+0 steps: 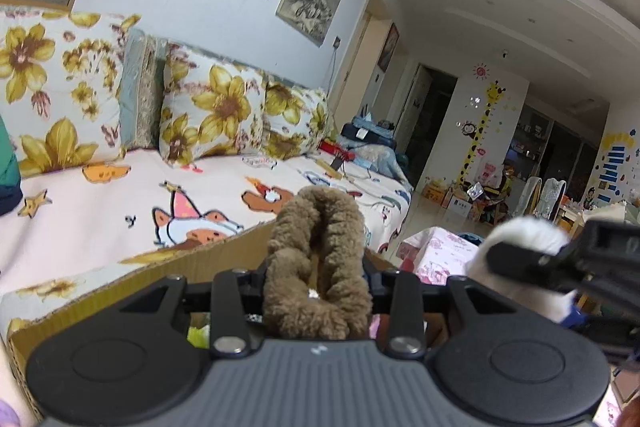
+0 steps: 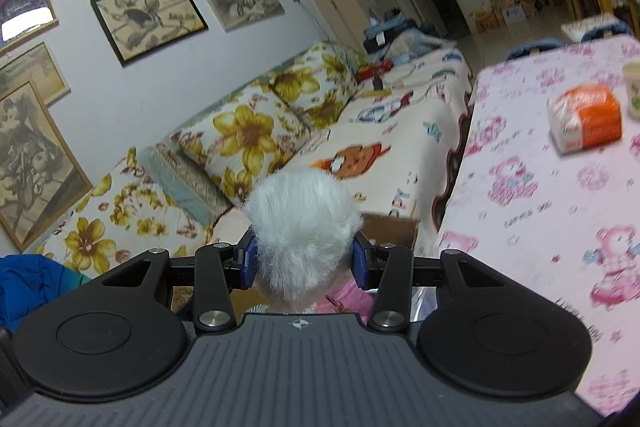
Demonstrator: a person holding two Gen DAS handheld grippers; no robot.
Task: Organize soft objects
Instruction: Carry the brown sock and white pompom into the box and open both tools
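My left gripper is shut on a brown fuzzy soft toy that sticks up between its fingers, held above an open cardboard box. My right gripper is shut on a white fluffy soft object, its blue pads pressing both sides. In the left wrist view the right gripper with the white fluff shows at the right, close beside the left one. The cardboard box shows just beyond the white fluff in the right wrist view.
A sofa with a cartoon-print cover and flowered cushions runs along the wall behind the box. A table with a pink bear-print cloth stands to the right, with an orange-and-white packet and a cup on it.
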